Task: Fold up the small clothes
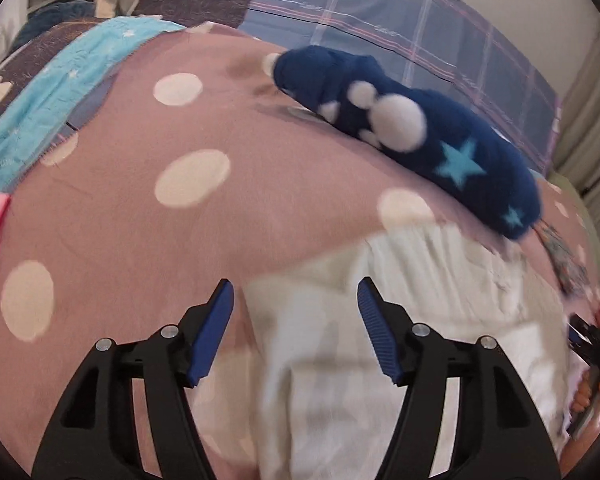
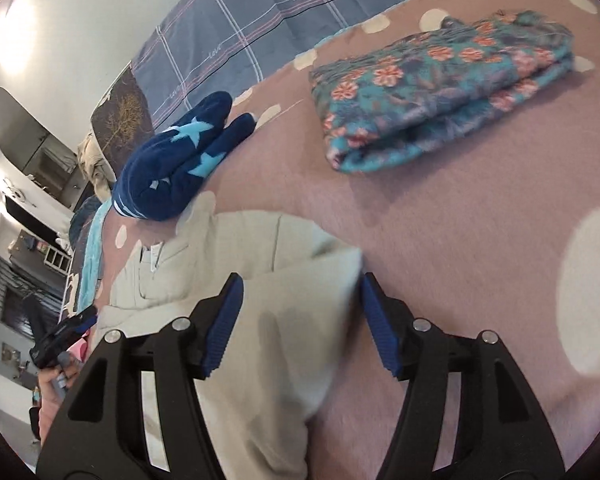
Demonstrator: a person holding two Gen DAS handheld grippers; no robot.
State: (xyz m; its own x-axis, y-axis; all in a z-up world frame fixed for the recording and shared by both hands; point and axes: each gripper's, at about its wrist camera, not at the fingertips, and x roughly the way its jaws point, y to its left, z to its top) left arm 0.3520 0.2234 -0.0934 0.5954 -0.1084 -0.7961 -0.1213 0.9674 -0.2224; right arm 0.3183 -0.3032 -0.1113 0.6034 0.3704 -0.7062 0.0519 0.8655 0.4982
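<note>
I have both grippers over the bed point(image 1: 228, 216), on its pink spread with cream dots. My left gripper point(image 1: 296, 320) has its jaws released, standing wide apart; the cream garment point(image 1: 400, 320) lies flat under them, its left edge running between the two blue pads point(image 1: 216, 332), neither of which presses on it. My right gripper point(image 2: 300, 320) is likewise released: a folded corner of the same cream garment point(image 2: 292, 320) sits in the gap, the cloth edge just beside the right-hand pad, though blur keeps me from saying whether it touches.

From the left wrist, a navy fleece piece with light-blue stars point(image 1: 420, 128) lies at one o'clock beyond the cream garment. From the right wrist, that navy piece point(image 2: 172, 164) is at ten o'clock, and a folded floral garment point(image 2: 440, 96) rests at one o'clock, well apart. A plaid quilt point(image 2: 260, 24) lies beyond the spread.
</note>
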